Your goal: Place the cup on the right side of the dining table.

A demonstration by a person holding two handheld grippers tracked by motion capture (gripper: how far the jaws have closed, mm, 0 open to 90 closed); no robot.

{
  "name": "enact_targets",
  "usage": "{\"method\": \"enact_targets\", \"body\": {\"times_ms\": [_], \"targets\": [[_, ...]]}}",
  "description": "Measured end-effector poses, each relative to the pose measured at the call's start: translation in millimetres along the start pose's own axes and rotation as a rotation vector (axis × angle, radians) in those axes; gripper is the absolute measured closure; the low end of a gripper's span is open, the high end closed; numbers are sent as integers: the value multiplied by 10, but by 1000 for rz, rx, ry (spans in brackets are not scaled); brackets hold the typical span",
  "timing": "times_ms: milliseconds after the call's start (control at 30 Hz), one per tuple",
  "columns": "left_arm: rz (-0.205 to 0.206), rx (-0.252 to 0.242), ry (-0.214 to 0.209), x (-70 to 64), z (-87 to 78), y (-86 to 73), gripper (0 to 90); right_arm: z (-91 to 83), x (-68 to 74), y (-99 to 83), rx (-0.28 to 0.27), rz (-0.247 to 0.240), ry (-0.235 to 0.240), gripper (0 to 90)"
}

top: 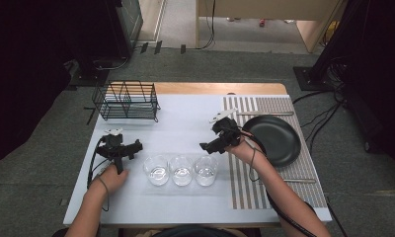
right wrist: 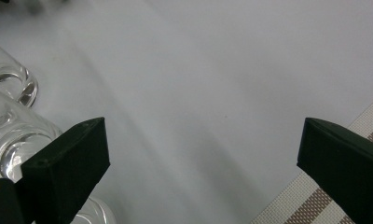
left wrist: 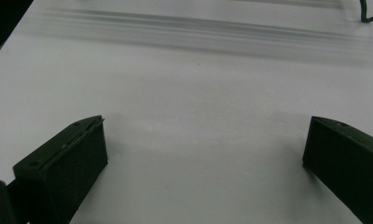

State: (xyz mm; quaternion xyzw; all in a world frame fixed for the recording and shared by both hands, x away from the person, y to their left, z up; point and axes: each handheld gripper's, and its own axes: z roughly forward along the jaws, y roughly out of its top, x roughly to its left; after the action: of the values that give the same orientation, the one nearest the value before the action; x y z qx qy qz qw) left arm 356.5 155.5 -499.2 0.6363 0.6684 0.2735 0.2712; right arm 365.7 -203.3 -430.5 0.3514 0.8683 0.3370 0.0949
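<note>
Three clear round drinking glasses (top: 181, 170) stood in a row on the white tabletop (top: 185, 123), right hand-held gripper (top: 209, 145) just above the rightmost glass — jaws spread, empty, left hand-held gripper (top: 135, 146) beside the leftmost — likewise released.

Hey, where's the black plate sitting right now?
In the high view the black plate lies on the striped placemat at the table's right side, just right of the right gripper and beyond the three glasses.

I see a black wire rack (top: 126, 100) near the table's (top: 185, 113) far-left corner, a black plate (top: 277, 139) on a striped mat (top: 245, 190) along its right edge
</note>
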Motion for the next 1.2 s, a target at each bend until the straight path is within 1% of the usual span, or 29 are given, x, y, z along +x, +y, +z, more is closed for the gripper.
{"method": "enact_targets", "body": {"times_ms": [100, 367, 567, 733, 933, 1100, 1200], "targets": [[-6, -2, -8, 14, -6, -1, 0, -14, 33, -2, -4, -7, 0, 10], [10, 8, 6, -6, 1, 3, 0, -48, 59, -11, -7, -17, 8, 10], [13, 10, 7, -7, 1, 5, 0, -87, 90, -7, -11, -15, 26, 10], [15, 11, 7, -6, 3, 5, 0, -102, 109, -1, -14, -13, 32, 10], [15, 11, 6, -5, 3, 6, 0, -135, 135, -1, -23, -20, 40, 10], [14, 10, 7, -6, 2, 5, 0, -169, 180, 9, -30, -39, 55, 10], [13, 10, 7, -6, 2, 4, 0, -178, 203, 8, -34, -37, 63, 10]]}}
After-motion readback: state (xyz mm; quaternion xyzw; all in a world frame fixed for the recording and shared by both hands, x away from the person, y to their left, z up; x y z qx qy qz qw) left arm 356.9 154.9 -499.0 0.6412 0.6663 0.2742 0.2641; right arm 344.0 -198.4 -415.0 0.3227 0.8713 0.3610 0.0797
